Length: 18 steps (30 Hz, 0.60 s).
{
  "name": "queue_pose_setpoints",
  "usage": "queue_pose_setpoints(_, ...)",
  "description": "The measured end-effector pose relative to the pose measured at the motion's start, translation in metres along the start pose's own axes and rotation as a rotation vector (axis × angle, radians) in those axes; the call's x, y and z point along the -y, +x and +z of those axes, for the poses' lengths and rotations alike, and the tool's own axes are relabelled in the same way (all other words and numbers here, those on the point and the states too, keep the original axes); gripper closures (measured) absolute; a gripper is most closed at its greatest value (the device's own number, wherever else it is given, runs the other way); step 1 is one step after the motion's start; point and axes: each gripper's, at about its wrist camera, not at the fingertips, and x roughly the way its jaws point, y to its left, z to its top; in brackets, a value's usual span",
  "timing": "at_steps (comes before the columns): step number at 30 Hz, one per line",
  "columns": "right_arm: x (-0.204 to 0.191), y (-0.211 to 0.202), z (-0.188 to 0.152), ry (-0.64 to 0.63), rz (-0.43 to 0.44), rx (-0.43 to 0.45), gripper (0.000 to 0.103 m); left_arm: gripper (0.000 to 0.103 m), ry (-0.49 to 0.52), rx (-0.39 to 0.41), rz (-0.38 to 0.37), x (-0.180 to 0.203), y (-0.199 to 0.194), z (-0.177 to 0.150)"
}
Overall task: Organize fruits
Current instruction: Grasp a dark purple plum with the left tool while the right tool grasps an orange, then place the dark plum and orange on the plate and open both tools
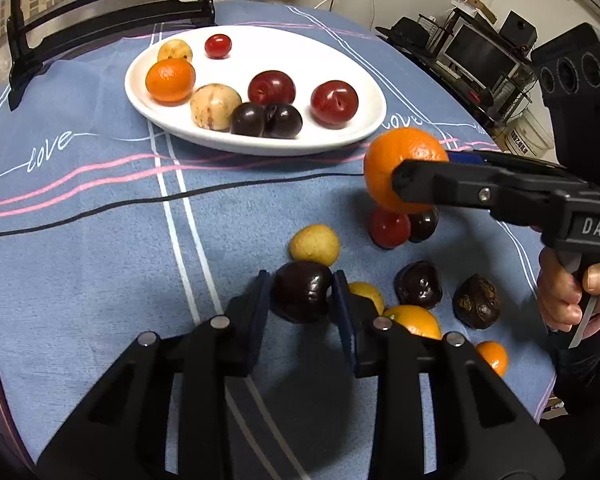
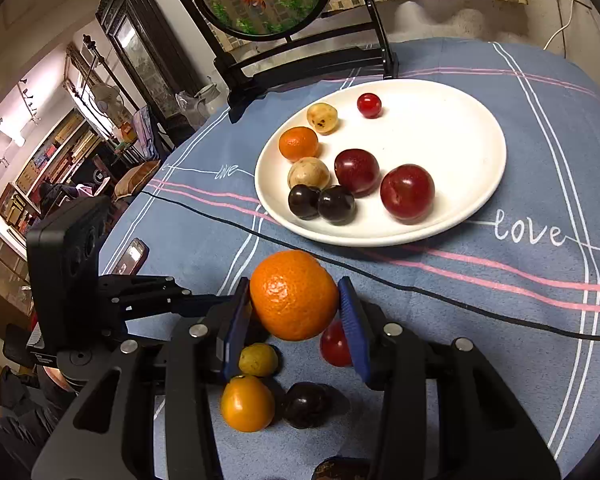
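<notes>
A white oval plate (image 1: 340, 136) (image 2: 468, 128) holds several fruits: oranges, red plums, dark plums and tan fruits. My left gripper (image 1: 302, 292) is shut on a dark plum (image 1: 300, 290), just above the blue tablecloth. My right gripper (image 2: 294, 308) is shut on a large orange (image 2: 294, 294) (image 1: 396, 160) and holds it in the air in front of the plate. Loose fruits lie on the cloth below: a yellow fruit (image 1: 314, 245), a red plum (image 1: 389, 227), dark plums (image 1: 419, 284), and small oranges (image 1: 414, 320) (image 2: 247, 403).
A black mirror stand (image 2: 300, 60) rises behind the plate. A black cable (image 1: 180, 196) runs across the cloth in front of the plate. A phone (image 2: 132, 256) lies near the table's left edge. Shelves and speakers (image 1: 572, 68) stand beyond the right edge.
</notes>
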Motion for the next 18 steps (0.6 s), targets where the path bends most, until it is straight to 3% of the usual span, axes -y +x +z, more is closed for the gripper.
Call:
queue_pose_setpoints(13,0.001,-0.002,0.000,0.006,0.000,0.006,0.059,0.072,-0.013,0.000,0.000,-0.004,0.002,0.003)
queue_pose_setpoints(18,0.001,-0.003,0.002,-0.004,0.003,0.013,0.059,0.073,-0.040,0.045,-0.010,-0.009,-0.013,0.004)
